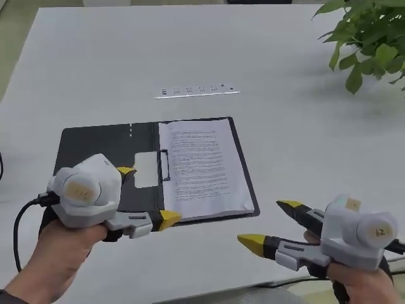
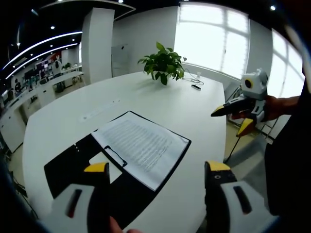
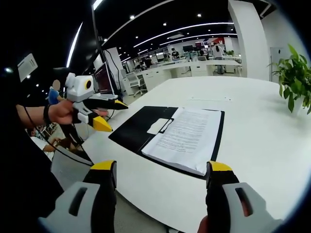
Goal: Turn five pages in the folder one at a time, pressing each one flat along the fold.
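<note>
Black folder (image 1: 95,149) lies open and flat in the middle of the white surface (image 1: 285,126). Its left inner cover is bare except for a white card (image 1: 147,170) beside the spine clip (image 1: 165,164). The stack of printed pages (image 1: 202,168) sits on the right half, top sheet lying flat. Left claw (image 1: 147,193) is held above the folder's near left corner, yellow-tipped jaws spread wide, gripping nothing and clear of the paper. Right claw (image 1: 271,222) is off the folder's near right corner, over the surface edge, also wide and empty, tips aimed left toward the pages. Socket strip (image 1: 197,90) sits beyond the folder, plant (image 1: 370,35) at far right.
</note>
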`<state>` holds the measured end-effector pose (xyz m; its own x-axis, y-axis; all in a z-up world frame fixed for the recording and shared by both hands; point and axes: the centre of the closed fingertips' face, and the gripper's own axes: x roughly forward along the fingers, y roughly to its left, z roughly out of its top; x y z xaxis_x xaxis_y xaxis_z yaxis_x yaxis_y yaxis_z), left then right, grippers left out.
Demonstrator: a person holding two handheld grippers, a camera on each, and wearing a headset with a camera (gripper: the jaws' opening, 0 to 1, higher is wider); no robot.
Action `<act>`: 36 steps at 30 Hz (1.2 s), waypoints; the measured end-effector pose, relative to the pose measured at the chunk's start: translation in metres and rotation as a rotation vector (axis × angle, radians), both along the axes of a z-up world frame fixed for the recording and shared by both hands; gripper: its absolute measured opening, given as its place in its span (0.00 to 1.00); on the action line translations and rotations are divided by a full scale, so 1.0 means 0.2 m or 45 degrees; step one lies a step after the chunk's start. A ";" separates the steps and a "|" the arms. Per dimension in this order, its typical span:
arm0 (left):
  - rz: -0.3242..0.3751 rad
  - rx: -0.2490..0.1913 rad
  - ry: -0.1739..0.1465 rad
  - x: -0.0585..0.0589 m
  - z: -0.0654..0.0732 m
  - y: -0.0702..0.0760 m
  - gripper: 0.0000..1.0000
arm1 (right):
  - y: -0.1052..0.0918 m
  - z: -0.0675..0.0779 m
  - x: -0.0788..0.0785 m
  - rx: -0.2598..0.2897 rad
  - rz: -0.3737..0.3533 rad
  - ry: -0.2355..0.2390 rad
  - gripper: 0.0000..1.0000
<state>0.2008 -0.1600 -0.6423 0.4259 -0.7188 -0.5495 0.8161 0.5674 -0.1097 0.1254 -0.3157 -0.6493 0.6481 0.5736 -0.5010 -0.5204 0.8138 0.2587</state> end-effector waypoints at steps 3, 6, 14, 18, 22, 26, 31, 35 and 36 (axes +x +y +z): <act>-0.014 -0.004 0.006 0.01 -0.01 -0.05 0.79 | -0.01 -0.01 0.00 -0.004 0.007 0.008 0.75; -0.020 -0.027 0.027 0.03 -0.01 -0.10 0.78 | -0.01 -0.02 0.01 -0.007 0.009 0.016 0.74; -0.096 -0.063 0.047 0.06 -0.04 -0.28 0.77 | -0.04 -0.05 0.01 -0.008 0.004 0.044 0.74; -0.144 -0.053 0.048 0.07 -0.07 -0.37 0.77 | -0.04 -0.06 0.00 -0.009 -0.002 0.055 0.73; -0.164 -0.050 0.058 0.08 -0.10 -0.46 0.76 | -0.05 -0.07 -0.01 -0.012 -0.006 0.068 0.73; -0.173 -0.057 0.077 0.10 -0.14 -0.53 0.75 | -0.06 -0.06 -0.01 -0.009 -0.009 0.071 0.72; -0.173 -0.018 0.092 0.15 -0.21 -0.62 0.73 | -0.08 -0.05 -0.01 0.004 -0.030 0.064 0.72; -0.162 -0.027 0.106 0.19 -0.25 -0.71 0.74 | -0.09 -0.06 -0.01 -0.001 -0.031 0.076 0.72; -0.157 -0.025 0.108 0.19 -0.26 -0.72 0.74 | -0.10 -0.06 -0.01 -0.003 -0.030 0.077 0.72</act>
